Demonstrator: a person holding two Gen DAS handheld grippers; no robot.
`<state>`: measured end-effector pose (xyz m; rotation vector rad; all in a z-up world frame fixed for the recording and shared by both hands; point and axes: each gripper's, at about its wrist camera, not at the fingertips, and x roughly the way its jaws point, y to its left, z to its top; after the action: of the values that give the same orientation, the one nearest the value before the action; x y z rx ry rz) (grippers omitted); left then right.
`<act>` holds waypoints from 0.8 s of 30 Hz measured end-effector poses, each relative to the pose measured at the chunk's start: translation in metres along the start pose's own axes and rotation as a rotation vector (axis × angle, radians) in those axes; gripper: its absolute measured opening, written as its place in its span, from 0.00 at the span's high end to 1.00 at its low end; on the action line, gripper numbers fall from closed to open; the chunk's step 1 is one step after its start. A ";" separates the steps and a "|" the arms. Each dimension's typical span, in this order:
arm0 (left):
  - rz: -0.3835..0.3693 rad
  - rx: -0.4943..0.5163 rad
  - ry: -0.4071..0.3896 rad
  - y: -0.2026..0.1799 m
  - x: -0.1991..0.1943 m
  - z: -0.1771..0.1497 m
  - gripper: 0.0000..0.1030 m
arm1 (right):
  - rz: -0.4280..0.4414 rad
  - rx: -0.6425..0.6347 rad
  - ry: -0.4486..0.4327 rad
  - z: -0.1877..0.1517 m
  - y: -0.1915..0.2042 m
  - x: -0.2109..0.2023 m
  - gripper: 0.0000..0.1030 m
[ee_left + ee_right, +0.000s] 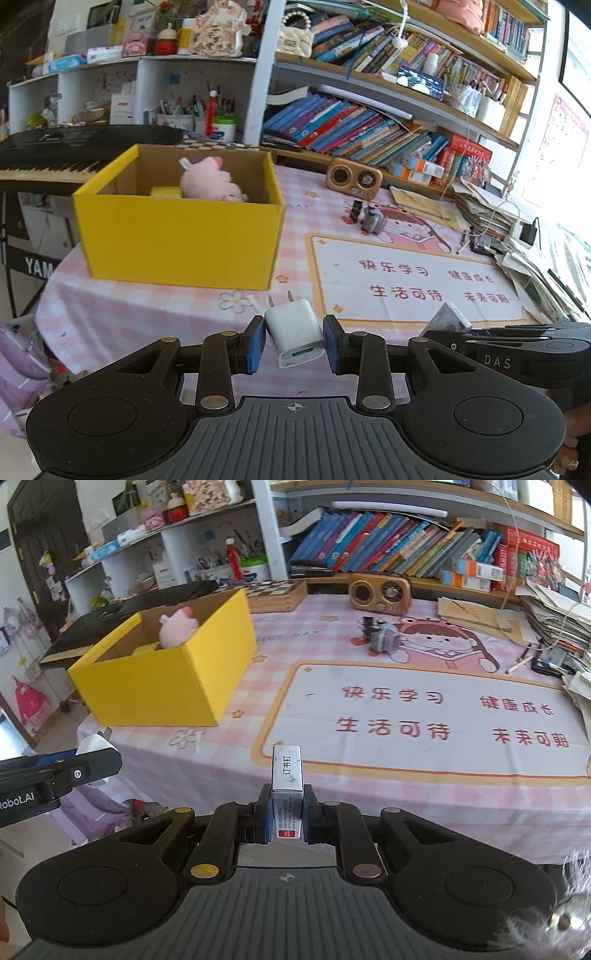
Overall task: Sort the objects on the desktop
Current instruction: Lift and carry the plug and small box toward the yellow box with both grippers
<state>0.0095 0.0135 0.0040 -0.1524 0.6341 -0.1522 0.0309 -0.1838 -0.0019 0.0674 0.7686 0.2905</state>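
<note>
My left gripper (pixel 294 341) is shut on a white plug charger (pixel 295 332), prongs pointing forward, held above the near table edge in front of the yellow box (pixel 177 236). The box holds a pink plush toy (pixel 210 179) and a yellow block (pixel 166 191). My right gripper (pixel 287 812) is shut on a small staples box (pixel 287 775), held over the near table edge. The left gripper with the charger (pixel 92 747) shows at the left of the right wrist view. The yellow box (pixel 166 686) stands left of the right gripper.
A small toy camera (pixel 384 638) and a wooden retro radio (pixel 380 589) sit farther back on the pink table mat (pixel 424 716). Paper stacks (pixel 554 620) line the right edge. A keyboard (pixel 55 147) stands behind the box, bookshelves behind.
</note>
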 end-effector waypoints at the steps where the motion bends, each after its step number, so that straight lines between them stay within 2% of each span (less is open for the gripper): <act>1: 0.005 -0.002 -0.004 0.003 -0.003 -0.001 0.69 | 0.006 -0.005 0.000 -0.001 0.004 0.000 0.87; 12: 0.067 -0.044 -0.024 0.038 -0.029 -0.011 0.69 | 0.067 -0.067 0.013 -0.005 0.049 0.009 0.87; 24: 0.105 -0.077 -0.037 0.064 -0.038 -0.012 0.69 | 0.111 -0.126 0.020 0.003 0.081 0.023 0.87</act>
<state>-0.0221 0.0820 0.0043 -0.1951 0.6096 -0.0241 0.0296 -0.0993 -0.0017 -0.0121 0.7664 0.4446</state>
